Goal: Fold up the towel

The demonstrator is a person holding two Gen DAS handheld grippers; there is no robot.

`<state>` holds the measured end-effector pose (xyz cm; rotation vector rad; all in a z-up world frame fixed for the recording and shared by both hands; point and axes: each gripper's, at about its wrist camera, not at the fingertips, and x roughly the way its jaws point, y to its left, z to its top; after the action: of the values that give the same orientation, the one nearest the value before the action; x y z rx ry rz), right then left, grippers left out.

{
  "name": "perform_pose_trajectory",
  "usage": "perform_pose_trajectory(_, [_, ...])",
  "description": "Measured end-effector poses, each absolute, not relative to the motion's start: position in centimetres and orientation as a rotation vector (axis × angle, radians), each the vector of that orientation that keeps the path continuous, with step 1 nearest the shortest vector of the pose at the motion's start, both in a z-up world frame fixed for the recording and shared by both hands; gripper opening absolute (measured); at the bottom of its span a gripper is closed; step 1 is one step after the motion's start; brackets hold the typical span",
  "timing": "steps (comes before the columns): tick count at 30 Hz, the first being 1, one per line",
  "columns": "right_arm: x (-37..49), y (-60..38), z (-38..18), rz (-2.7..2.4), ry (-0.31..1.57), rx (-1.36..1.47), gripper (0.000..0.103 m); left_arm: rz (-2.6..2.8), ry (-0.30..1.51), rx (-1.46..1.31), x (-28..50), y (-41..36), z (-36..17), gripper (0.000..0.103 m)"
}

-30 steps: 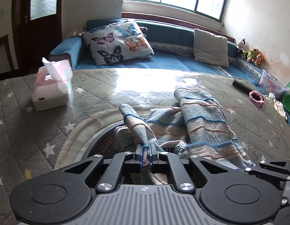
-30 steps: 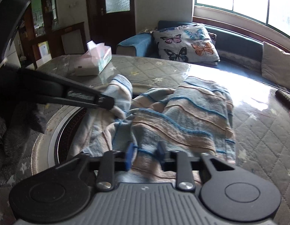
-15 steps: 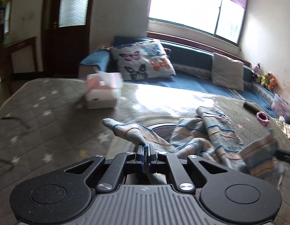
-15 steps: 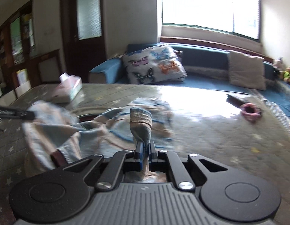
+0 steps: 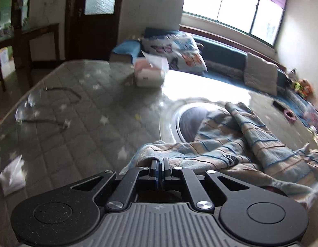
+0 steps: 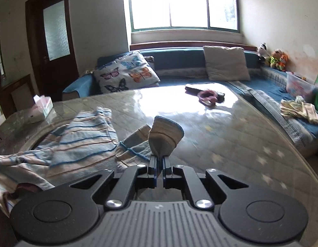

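We've got both grippers pinched on the towel. Nearest us, the left gripper has its jaws together on a towel edge at 6 o'clock of its view; the right gripper is clamped on a corner that stands up in a little cone just past its tips. The rest of the cloth lies rumpled on the table — running off toward 3 o'clock in the left view and toward 9 in the right, partly over a round inset in the top. Not flat yet, so we judge this as the spread-out step.

Risks from here: each pinch looks shallow, w/ little cloth inside the jaws, so a sharp pull apart could slip a corner out. The middle is bunched and twisted; lifting unevenly would lock that twist into the fold.

Farther off, a tissue box sits at 12 in the left view — well apart, but a wide sweep could drag cloth into it. Beyond, the sofa w/ cushions.
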<state>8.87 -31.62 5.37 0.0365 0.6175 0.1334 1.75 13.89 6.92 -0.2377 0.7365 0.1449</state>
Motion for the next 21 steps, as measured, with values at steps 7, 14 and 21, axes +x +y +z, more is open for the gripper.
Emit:
perform_pose_trajectory(7, [6.9, -33.4, 4.1, 0.121, 0.720, 0.009, 0.013, 0.108, 0.810, -0.148, -0.9, 13.3, 6.6, 0.008])
perform_pose_trajectory(14, [8.9, -32.7, 6.2, 0.167, 0.690, -0.028, 0.013, 0.115, 0.745, -0.102, 0.1, 13.3, 8.7, 0.037])
perform_pose_trajectory(21, [14.4, -28.0, 6.2, 0.294, 0.698, -0.055, 0.013, 0.100, 0.741, -0.110, 5.2, 12.9, 8.3, 0.037])
